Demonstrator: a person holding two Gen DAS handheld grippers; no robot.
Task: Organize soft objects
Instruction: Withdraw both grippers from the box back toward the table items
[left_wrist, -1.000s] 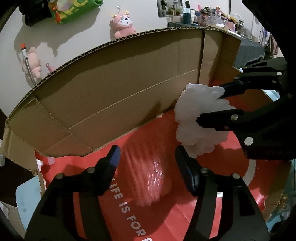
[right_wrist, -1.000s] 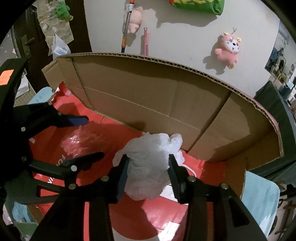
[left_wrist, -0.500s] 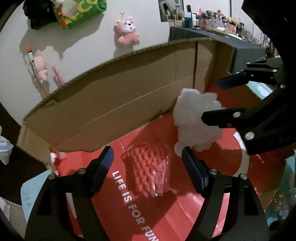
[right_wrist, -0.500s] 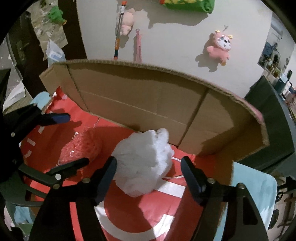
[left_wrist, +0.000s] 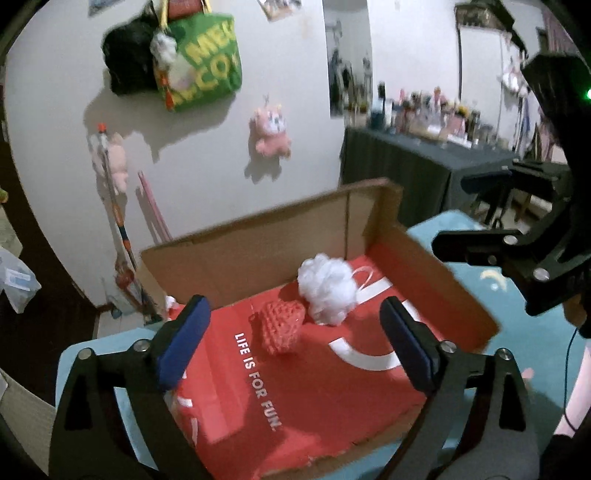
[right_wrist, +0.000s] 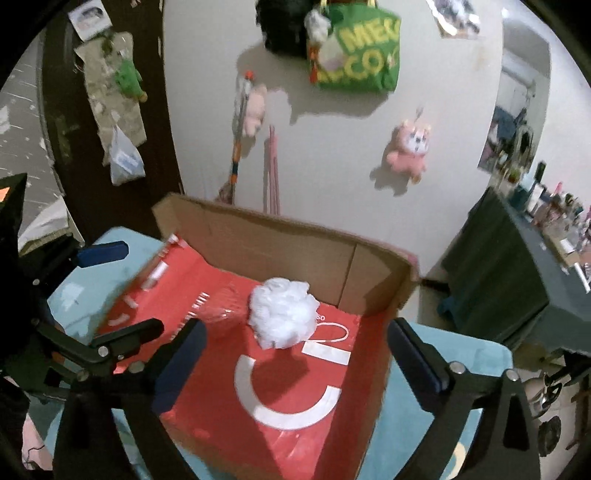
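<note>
Both grippers have pulled up and back from the cardboard box (left_wrist: 436, 266), and their fingers have just been opening with nothing between them. Now the left gripper (left_wrist: 295, 343) and the right gripper (right_wrist: 295, 365) stand spread wide above the near edge. A white puff (right_wrist: 282, 314) lies on the red floor by the far wall. Just left of it sits a red knobbly ball (left_wrist: 282, 325).

A light blue table top (left_wrist: 517, 332) carries the open cardboard box (left_wrist: 258, 240), which sits directly on it — its red-lined floor printed with white lettering. Blue surface shows left, right and near of the box.
</note>
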